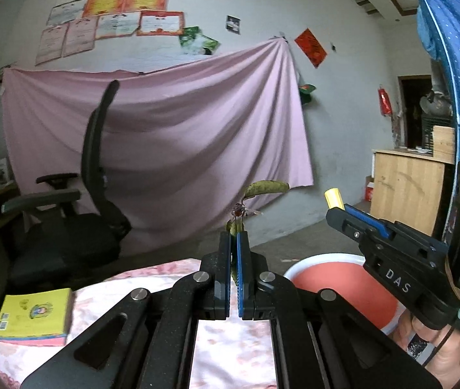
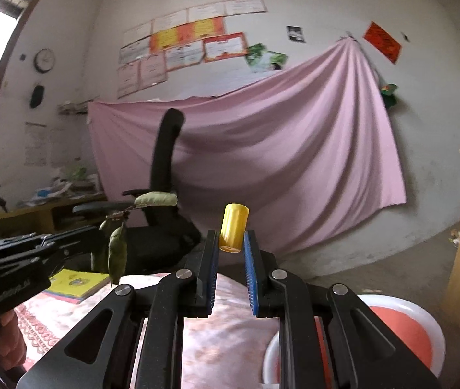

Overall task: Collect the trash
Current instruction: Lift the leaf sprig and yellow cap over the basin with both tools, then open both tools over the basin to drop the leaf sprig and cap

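Note:
My left gripper is shut on a withered leafy twig, held in the air above the table's far edge; the twig also shows in the right wrist view. My right gripper is shut on a small yellow cylinder, raised above the table. In the left wrist view the right gripper sits to the right with the yellow cylinder at its tip. A red bin with a white rim stands below, at the right of the table; it also shows in the right wrist view.
A pink floral tablecloth covers the table. A yellow book lies at its left. A black office chair stands behind the table before a pink sheet on the wall. A wooden cabinet stands at right.

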The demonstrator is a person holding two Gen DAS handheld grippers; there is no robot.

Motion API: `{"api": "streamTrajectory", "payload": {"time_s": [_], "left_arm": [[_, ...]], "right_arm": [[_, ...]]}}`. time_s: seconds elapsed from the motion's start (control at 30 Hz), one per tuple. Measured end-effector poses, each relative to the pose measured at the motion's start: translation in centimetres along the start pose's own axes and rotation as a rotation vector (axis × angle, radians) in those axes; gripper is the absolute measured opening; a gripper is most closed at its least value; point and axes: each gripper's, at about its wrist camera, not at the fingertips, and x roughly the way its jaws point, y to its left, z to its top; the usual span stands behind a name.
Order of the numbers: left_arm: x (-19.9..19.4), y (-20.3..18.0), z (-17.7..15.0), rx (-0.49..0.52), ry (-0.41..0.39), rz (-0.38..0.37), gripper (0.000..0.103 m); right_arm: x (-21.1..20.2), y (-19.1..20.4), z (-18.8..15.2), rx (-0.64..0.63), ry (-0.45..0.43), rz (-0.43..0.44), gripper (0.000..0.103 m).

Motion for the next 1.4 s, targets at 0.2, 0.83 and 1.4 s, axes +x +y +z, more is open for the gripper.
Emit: {"api": "streamTrajectory", "payload": {"time_s": [0.2,0.83,1.4], "left_arm": [[1.9,-2.9,-0.2,0.009,0.031,-0.053,0.001],[8.9,-6.9,-1.5,-0.077,0.227,-0.167,0.001],[11.5,-7.3,-1.9,-0.147,0.328,-0.225,0.003]], "right_arm": [[-0.3,-2.9,-0.2,0.057,0.022,-0.066,0.014],[1.0,-8.5,-2.2,0.209,0.216,-0.165,0.014],[1.6,-9.7,-2.5,0.224,0.291,-0.202,0.015]]}}
